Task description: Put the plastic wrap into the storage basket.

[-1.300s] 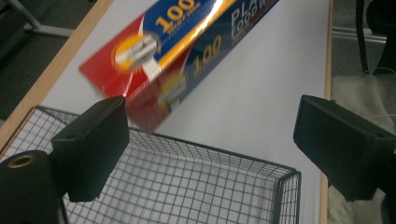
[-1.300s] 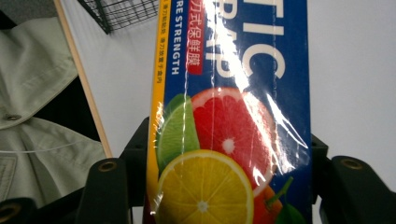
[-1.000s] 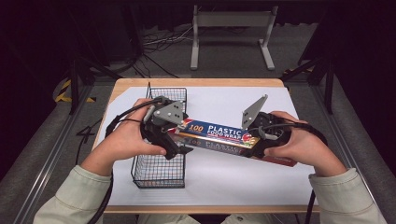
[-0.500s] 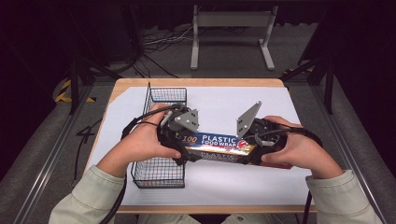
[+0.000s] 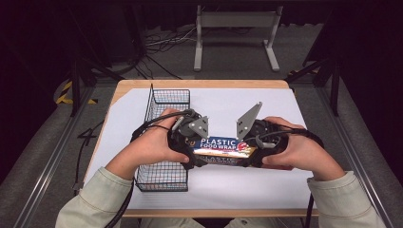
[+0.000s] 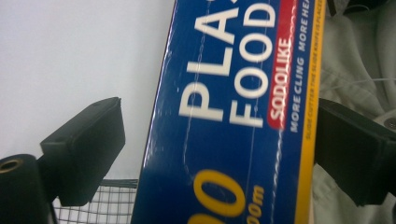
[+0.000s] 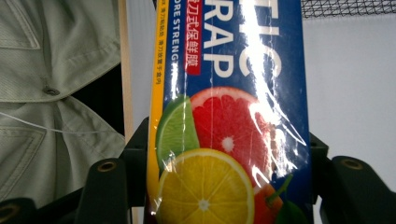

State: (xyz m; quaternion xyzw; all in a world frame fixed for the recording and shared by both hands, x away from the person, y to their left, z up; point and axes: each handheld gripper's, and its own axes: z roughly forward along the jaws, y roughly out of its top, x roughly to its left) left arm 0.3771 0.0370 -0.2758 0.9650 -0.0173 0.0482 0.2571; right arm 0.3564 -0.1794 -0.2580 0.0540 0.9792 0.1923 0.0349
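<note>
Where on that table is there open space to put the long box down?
Bare white table lies behind the box, right of the wire basket, and there is a strip between the box and the near edge. It is crowded at the middle, where the left tool and the right tool meet the box beside the basket.

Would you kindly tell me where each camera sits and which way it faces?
High view: above the person's side, facing forward and down on the table, wire basket, both hands and sleeves.
Left gripper view: on the left tongs, along its jaws, which straddle the food wrap box.
Right gripper view: on the right tongs, gripping the box's fruit end.
All views share the box.
</note>
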